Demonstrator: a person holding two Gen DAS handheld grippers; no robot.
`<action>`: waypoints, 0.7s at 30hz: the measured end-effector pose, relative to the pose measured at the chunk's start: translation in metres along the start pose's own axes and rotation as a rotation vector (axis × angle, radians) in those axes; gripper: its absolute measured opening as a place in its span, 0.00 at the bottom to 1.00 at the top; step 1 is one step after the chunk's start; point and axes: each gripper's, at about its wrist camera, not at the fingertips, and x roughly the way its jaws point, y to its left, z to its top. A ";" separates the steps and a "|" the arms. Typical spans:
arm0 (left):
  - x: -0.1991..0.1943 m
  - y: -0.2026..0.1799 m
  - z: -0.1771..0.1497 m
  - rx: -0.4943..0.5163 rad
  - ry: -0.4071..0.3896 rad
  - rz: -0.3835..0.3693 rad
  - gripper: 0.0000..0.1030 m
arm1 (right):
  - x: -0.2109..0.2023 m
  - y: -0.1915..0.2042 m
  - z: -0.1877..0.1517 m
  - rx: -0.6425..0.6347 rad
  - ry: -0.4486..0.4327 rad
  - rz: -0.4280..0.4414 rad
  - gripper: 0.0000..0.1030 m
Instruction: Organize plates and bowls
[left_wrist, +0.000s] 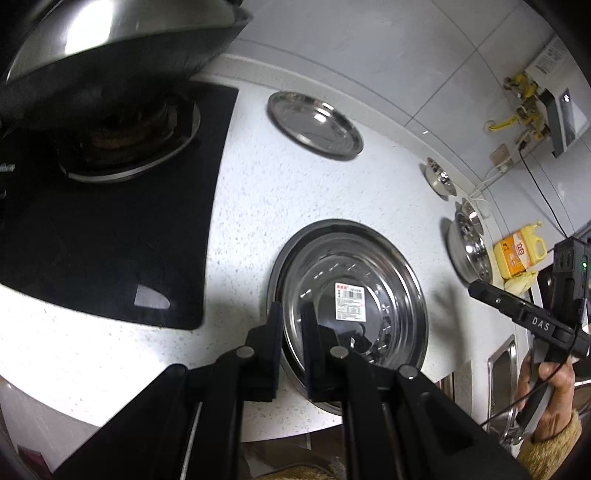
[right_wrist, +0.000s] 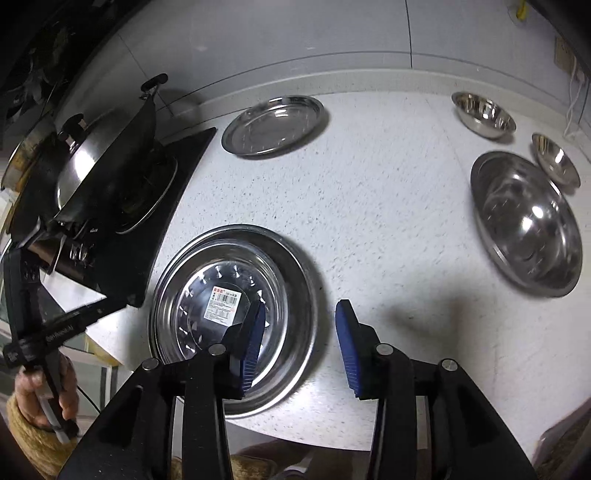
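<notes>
A large steel plate (left_wrist: 388, 266) (right_wrist: 291, 280) with a white label sticker lies flat on the speckled counter near its front edge. My left gripper (left_wrist: 291, 310) (right_wrist: 123, 302) hovers over the plate's left rim, shut to a thin slit with nothing in it; the right wrist view shows its tip clear of the plate. My right gripper (right_wrist: 301, 325) (left_wrist: 476, 287) stands open above the plate's right rim, its blue pads not touching it. A smaller steel plate (left_wrist: 314, 125) (right_wrist: 275, 123) sits by the back wall. A big steel bowl (left_wrist: 469, 251) (right_wrist: 528, 221) and two small bowls (right_wrist: 484, 114) (right_wrist: 556, 158) stand to the right.
A black stove (left_wrist: 110, 240) (right_wrist: 110, 258) with a lidded wok (left_wrist: 110, 55) (right_wrist: 103, 158) fills the left. A yellow detergent bottle (left_wrist: 517, 254) and a sink (left_wrist: 500, 365) lie at the far right. A person's hands hold both grippers. The counter's front edge runs just below the large plate.
</notes>
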 end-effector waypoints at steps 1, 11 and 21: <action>-0.003 -0.001 0.002 0.012 -0.007 0.002 0.09 | -0.002 -0.002 0.000 -0.006 -0.003 0.002 0.38; -0.013 -0.012 0.027 0.090 -0.069 -0.002 0.11 | -0.022 -0.028 0.013 -0.044 -0.049 -0.029 0.51; 0.016 -0.043 0.085 0.223 -0.077 0.155 0.32 | -0.003 -0.045 0.050 -0.102 -0.074 0.023 0.58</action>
